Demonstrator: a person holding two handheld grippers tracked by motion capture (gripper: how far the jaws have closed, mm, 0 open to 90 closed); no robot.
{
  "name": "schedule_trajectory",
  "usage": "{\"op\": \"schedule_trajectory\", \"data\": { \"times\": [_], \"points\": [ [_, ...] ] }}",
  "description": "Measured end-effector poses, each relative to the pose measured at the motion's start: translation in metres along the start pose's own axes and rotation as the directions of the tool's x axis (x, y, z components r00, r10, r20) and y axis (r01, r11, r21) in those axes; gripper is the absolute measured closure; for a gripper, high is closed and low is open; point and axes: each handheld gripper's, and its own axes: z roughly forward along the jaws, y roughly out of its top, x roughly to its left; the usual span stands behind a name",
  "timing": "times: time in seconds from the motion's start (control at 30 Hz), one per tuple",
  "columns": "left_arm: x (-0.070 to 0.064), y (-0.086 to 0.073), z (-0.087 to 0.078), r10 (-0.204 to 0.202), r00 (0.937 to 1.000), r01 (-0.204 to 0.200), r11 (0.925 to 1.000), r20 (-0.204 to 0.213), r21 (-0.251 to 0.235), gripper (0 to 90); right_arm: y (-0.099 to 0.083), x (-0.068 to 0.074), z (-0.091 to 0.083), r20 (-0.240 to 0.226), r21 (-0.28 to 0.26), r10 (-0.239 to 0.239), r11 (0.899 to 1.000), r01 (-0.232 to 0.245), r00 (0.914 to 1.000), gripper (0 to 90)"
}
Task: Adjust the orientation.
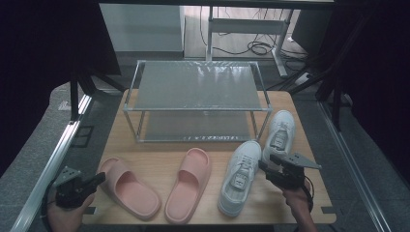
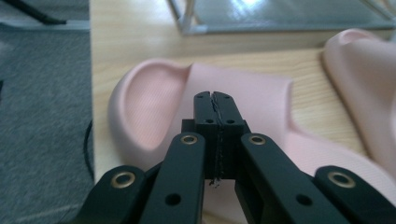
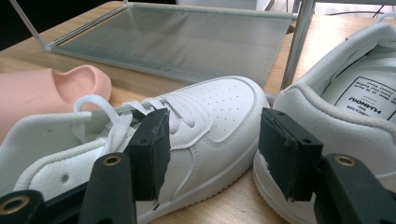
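Two pink slippers lie on the wooden table, the left slipper point(image 1: 130, 188) point(image 2: 154, 107) and the right slipper point(image 1: 189, 186) point(image 2: 364, 84). Right of them lie two white sneakers, the near sneaker point(image 1: 239, 176) point(image 3: 210, 112) and the far sneaker point(image 1: 280, 133) point(image 3: 336, 107). My left gripper point(image 1: 101, 176) point(image 2: 215, 100) is shut on nothing, its tip just short of the left slipper's toe end. My right gripper point(image 1: 267, 164) point(image 3: 212, 140) is open, and its jaws stand low between the two sneakers, one beside each, touching neither.
A two-shelf metal shoe rack point(image 1: 196, 87) point(image 3: 177, 42) with bare shelves stands at the back of the table point(image 1: 159, 154). Dark curtains and frame legs flank the table. Cables lie on the floor behind the rack.
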Motion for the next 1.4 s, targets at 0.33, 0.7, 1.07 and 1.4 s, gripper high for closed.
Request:
{"op": "schedule_trajectory", "data": {
  "times": [0.33,0.7,1.07,1.4],
  "points": [
    [0.014,-0.016,0.005,-0.053,0.9985,0.053,0.9983,-0.014,0.023,90.0,-0.002,0.000,0.002,0.007,0.010,-0.002,1.000,0.002,1.0000,43.6],
    [0.019,-0.025,0.011,-0.055,0.9981,0.057,0.9960,-0.029,0.069,90.0,-0.001,-0.001,0.002,0.007,0.007,0.003,1.000,-0.003,1.0000,43.5],
    [0.018,-0.019,0.020,-0.039,0.9988,0.041,0.9968,-0.030,0.068,90.0,-0.001,-0.002,-0.001,0.011,0.000,0.003,1.000,-0.003,0.9999,43.5],
    [0.013,-0.008,0.035,-0.029,0.9993,0.031,0.9970,-0.021,0.071,90.0,-0.001,-0.001,0.001,0.010,0.006,0.002,1.000,-0.002,1.0000,43.4]
  ]
}}
